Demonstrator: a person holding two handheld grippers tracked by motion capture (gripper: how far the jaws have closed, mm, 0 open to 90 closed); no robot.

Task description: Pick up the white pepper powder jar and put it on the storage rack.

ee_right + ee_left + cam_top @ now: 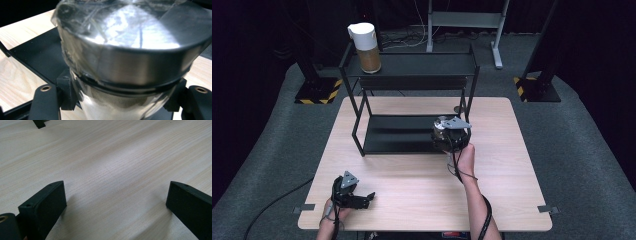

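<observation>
A glass jar with a shiny metal lid (130, 47) sits between the jaws of my right gripper (122, 100), which are shut on its body just under the lid. In the high view this jar (441, 124) and the right gripper (451, 136) hang over the right front corner of the black rack's lower shelf (397, 134). My left gripper (366, 198) rests low near the table's front left. Its jaws stand wide open over bare wood in the left gripper view (116, 195), with nothing between them.
A black two-tier rack stands at the back middle of the wooden table (422, 200). On the left end of its top shelf (422, 64) stands a white-lidded jar of brown contents (364, 47). Dark floor and stand legs surround the table.
</observation>
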